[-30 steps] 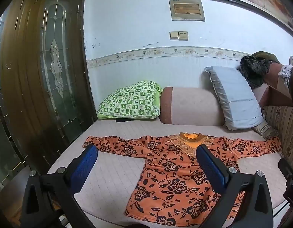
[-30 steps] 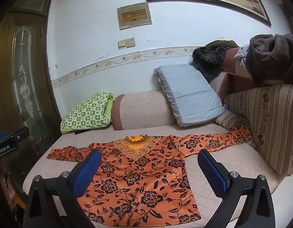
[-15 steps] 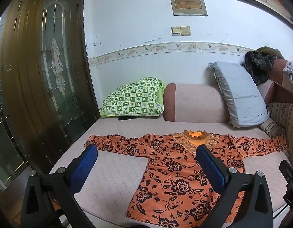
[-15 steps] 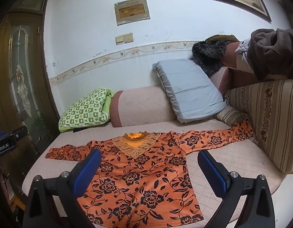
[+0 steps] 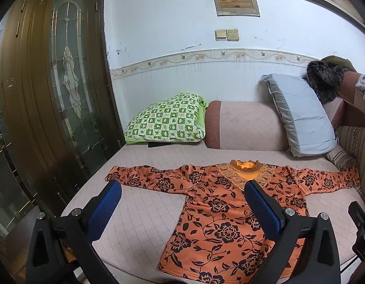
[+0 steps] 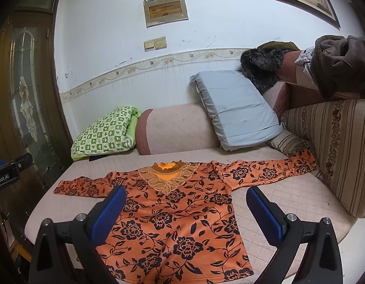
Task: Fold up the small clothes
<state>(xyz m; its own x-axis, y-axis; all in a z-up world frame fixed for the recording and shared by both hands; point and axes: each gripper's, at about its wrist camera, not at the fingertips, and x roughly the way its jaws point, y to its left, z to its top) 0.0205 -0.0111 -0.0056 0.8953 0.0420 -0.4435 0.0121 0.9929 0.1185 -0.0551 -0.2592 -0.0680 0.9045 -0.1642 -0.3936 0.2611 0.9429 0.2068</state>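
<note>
An orange long-sleeved top with black flowers (image 5: 220, 215) (image 6: 173, 215) lies flat, front up, on the pink quilted seat (image 5: 140, 215) (image 6: 272, 189), both sleeves spread out sideways and its lace collar toward the wall. My left gripper (image 5: 182, 189) hovers open above the seat's near edge, over the top's left side, holding nothing. My right gripper (image 6: 186, 190) is open too, above the top's lower body, also empty. The right sleeve end (image 6: 305, 161) reaches the striped sofa side.
A green checked pillow (image 5: 168, 123), a pink bolster (image 5: 246, 127) and a grey pillow (image 5: 298, 116) stand along the back wall. A striped sofa side (image 6: 336, 149) with piled dark clothes (image 6: 341, 64) bounds the right. A wooden glazed door (image 5: 52, 99) stands at the left.
Both cameras have risen and tipped slightly, so the top sits a little lower and farther in view. Both grippers stay open and the top has not moved.
</note>
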